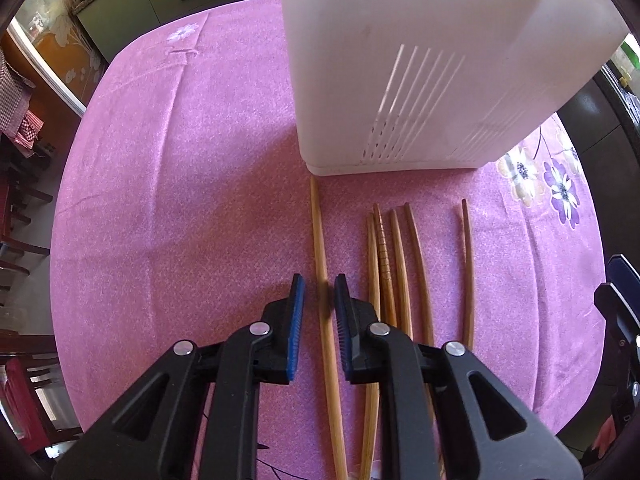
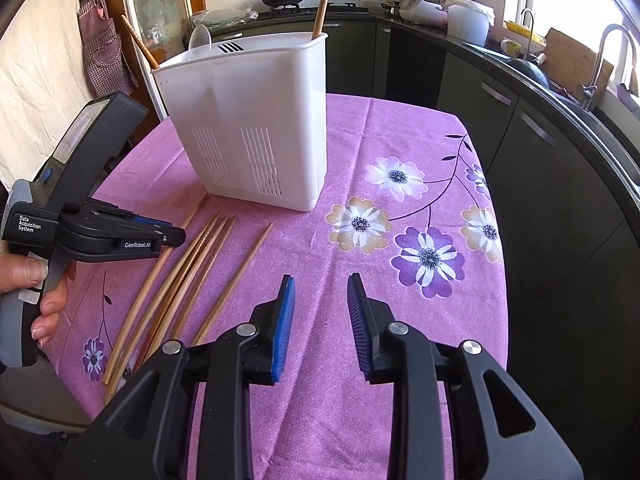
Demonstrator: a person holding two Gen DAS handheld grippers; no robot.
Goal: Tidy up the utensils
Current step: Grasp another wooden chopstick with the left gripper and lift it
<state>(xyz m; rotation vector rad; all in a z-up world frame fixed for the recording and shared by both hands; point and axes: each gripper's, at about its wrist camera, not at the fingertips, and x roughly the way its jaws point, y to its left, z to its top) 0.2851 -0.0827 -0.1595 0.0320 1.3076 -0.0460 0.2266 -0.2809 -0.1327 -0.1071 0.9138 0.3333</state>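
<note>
Several wooden chopsticks (image 1: 394, 260) lie side by side on the pink flowered tablecloth (image 1: 180, 200), in front of a white slotted utensil holder (image 1: 400, 80). My left gripper (image 1: 319, 280) points down over the leftmost chopstick (image 1: 318, 232). Its blue pads straddle the stick with a thin gap on each side. The right wrist view shows that gripper (image 2: 180, 236) low over the row of chopsticks (image 2: 192, 264). My right gripper (image 2: 321, 278) stands open above bare cloth, right of the outermost chopstick (image 2: 240, 276), with nothing between its fingers. The holder (image 2: 256, 140) has two chopsticks (image 2: 322, 0) and a white spoon (image 2: 200, 38) in it.
A person's hand (image 2: 24, 276) grips the left tool's handle. The table's edge (image 2: 500, 280) curves close on the right, with dark kitchen cabinets (image 2: 540, 140) and a sink tap (image 2: 608, 60) beyond. A checked apron (image 2: 100, 48) hangs at the back left.
</note>
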